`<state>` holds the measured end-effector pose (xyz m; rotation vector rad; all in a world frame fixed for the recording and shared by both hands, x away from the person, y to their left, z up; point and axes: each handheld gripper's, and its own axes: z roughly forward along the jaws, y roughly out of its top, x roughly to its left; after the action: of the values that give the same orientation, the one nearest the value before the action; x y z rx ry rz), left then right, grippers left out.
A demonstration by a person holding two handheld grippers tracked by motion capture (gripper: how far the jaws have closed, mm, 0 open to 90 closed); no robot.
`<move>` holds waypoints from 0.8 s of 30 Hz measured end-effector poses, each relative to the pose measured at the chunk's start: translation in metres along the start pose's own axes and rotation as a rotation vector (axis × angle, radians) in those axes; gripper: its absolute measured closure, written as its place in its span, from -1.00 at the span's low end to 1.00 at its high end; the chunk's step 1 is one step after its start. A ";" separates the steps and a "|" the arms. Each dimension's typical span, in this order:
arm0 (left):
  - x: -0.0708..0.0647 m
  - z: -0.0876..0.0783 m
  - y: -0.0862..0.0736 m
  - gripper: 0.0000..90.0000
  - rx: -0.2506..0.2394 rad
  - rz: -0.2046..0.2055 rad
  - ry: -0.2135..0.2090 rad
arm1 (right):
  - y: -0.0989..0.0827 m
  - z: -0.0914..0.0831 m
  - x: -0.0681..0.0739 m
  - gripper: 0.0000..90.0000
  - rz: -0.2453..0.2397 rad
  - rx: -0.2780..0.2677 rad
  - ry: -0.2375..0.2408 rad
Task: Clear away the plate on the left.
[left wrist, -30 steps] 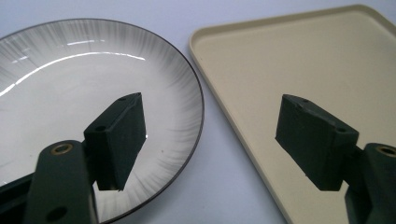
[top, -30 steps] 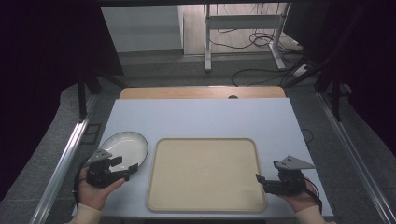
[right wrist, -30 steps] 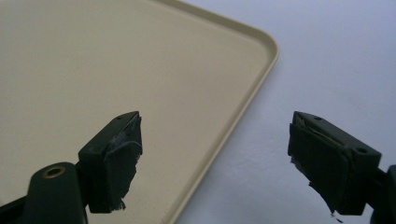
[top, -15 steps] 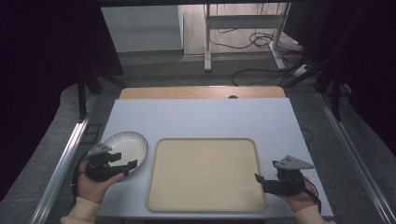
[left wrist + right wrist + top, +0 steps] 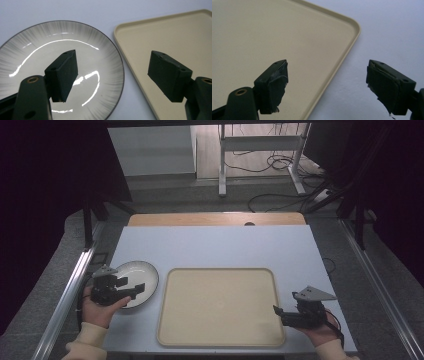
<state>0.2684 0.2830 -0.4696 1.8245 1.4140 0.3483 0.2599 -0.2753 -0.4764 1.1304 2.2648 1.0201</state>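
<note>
Both plate (image 5: 141,272); tray (image 5: 220,305) bare.

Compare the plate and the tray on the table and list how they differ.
The plate is round, the tray a rectangle with rounded corners. The plate is glossy white with grey streaks and a dark rim; the tray is plain matt beige. The plate is much smaller than the tray. The open left gripper hangs over the plate; the open right gripper is at the tray's edge. Both lie flat, empty.

In the left gripper view, the plate (image 5: 62,50) runs off the left and bottom edges, and one black jaw covers part of its centre. The tray (image 5: 175,37) is cut at right and bottom. In the right gripper view, the tray (image 5: 274,37) runs off the top, left and bottom edges.
</note>
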 end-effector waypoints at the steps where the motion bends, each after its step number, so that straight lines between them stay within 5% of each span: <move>1: 0.002 0.001 0.001 -0.47 -0.004 -0.005 0.003 | 0.000 0.000 0.000 -0.59 0.000 0.000 0.000; 24: 0.049 0.014 0.012 -0.40 0.018 -0.071 0.119 | -0.002 0.001 -0.001 -0.59 0.006 0.012 -0.003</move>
<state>0.3026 0.3206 -0.4819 1.7878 1.5639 0.4145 0.2606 -0.2768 -0.4783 1.1432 2.2698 1.0077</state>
